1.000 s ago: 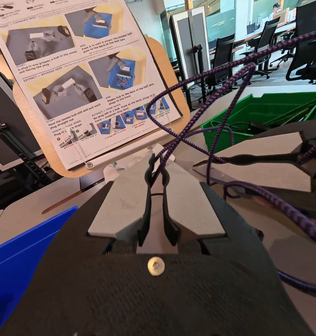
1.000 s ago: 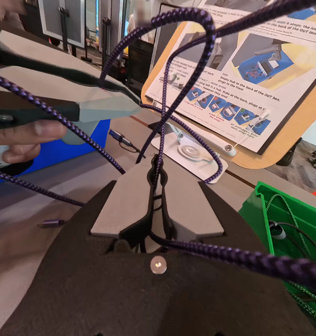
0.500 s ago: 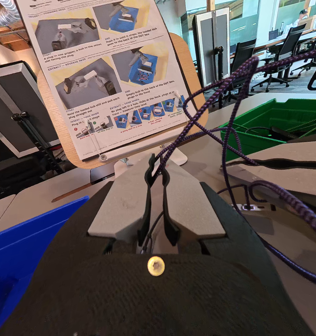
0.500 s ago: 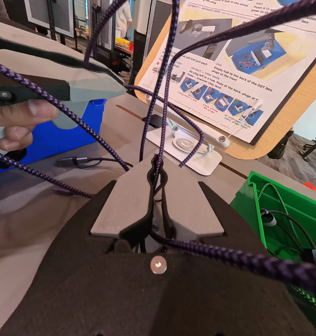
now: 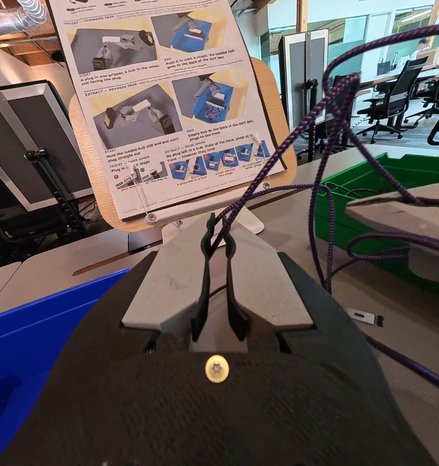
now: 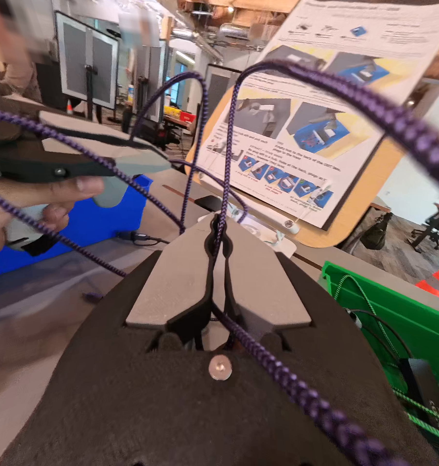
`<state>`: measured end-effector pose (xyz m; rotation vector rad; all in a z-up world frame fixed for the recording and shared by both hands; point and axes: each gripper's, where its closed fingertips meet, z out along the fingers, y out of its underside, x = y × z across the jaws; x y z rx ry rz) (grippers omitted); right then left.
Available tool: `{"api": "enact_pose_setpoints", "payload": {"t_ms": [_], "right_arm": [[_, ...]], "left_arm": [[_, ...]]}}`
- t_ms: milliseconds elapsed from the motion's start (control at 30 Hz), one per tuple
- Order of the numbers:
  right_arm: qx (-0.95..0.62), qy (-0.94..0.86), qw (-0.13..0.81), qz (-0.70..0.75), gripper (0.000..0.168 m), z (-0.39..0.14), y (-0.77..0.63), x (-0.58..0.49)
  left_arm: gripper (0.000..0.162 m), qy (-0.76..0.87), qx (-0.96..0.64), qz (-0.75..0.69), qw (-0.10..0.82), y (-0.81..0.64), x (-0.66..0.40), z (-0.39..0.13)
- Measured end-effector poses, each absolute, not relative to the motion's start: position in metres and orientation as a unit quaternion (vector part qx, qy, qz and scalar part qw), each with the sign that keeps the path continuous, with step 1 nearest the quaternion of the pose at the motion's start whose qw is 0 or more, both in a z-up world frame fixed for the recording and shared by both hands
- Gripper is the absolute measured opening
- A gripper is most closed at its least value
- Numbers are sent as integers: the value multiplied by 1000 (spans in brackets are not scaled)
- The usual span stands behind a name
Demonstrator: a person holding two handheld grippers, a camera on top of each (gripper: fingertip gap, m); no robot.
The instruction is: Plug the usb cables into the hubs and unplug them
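A purple braided usb cable (image 5: 277,161) hangs in tangled loops between my two grippers. My left gripper (image 5: 218,227) is shut on one strand of it at the fingertips. My right gripper (image 6: 219,227) is shut on another strand of the cable (image 6: 228,151), which also trails back over its body. My right gripper shows side-on at the right of the left wrist view (image 5: 390,214). My left gripper (image 6: 107,156), held by a hand (image 6: 62,189), shows at the left of the right wrist view. A small silver hub (image 5: 364,318) lies on the table. A purple plug (image 6: 93,296) lies on the table.
A blue bin (image 5: 36,327) stands at the left and a green bin (image 5: 364,181) with cables at the right. An instruction sheet on a wooden stand (image 5: 162,113) stands at the back. A black cable with a plug (image 6: 135,235) lies by the blue bin (image 6: 99,222). About 10 centimetres separates my left fingertips from my right.
Both grippers have kept hold of the purple cable. They have drawn farther apart and tilted up, and the loops between them have stretched higher.
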<state>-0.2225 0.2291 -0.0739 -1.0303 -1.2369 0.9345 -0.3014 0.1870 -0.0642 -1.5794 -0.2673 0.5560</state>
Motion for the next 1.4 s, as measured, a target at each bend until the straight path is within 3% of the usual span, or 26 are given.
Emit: {"api": "enact_pose_setpoints", "payload": {"t_ms": [167,367,733,1100,1400], "right_arm": [[-459,-510,607,400,0,-70,241,-220],[-492,-582,531,371,6,-112,234,-237],[-553,-611,429,370,67,-149,230,-243],[-531,-634,503,250,76,-143,229,-196],[-507,-687,434,289,70,-167,158,-158]], "left_arm": [[2,-118,-700,251,659,186,-302,-65],[2,-126,-678,269,672,178,-305,-53],[3,-125,-672,279,674,174,-306,-48],[2,-123,-666,271,684,172,-302,-42],[3,-110,-666,267,688,176,-293,-39]]}}
